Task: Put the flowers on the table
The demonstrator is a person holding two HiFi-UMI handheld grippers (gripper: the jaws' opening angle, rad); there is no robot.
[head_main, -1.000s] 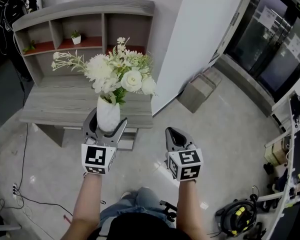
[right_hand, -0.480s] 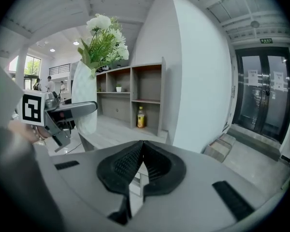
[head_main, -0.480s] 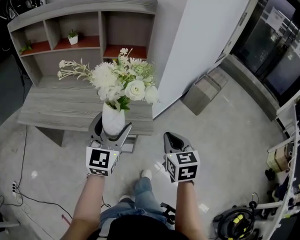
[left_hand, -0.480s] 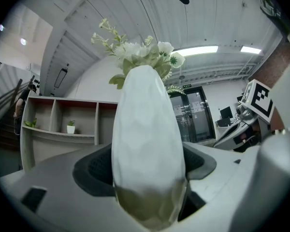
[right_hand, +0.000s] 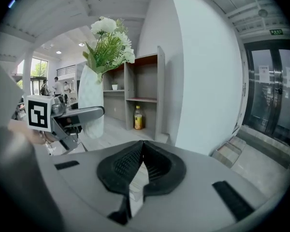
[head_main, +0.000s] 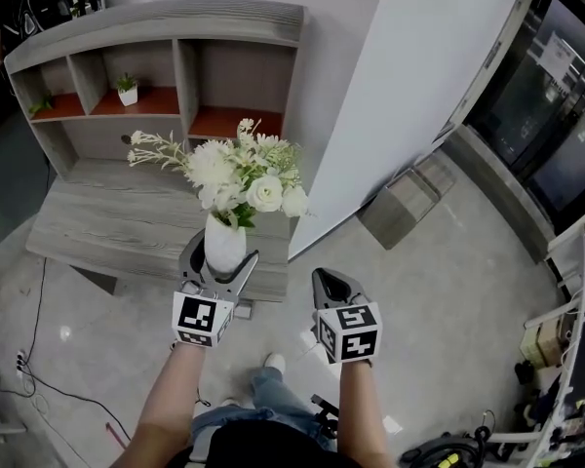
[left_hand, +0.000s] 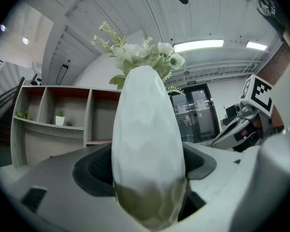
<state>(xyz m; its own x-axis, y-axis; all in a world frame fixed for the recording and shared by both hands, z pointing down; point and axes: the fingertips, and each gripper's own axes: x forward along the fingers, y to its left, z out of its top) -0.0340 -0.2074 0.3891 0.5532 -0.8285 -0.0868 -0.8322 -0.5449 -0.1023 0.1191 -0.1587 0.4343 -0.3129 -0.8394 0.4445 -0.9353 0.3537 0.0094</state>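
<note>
Left gripper [head_main: 218, 258] grips the vase [head_main: 224, 245] (flowers [head_main: 240, 169] upright) — near the table [head_main: 107, 224].

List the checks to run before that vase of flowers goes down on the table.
1. Left gripper shut on the white vase: ok.
2. Vase upright, flowers in it: ok.
3. Free spot on the grey table ahead of the vase: ok.
4. Vase base clear above the tabletop: cannot tell.
5. Right gripper shut, empty, apart from the vase: ok.
</note>
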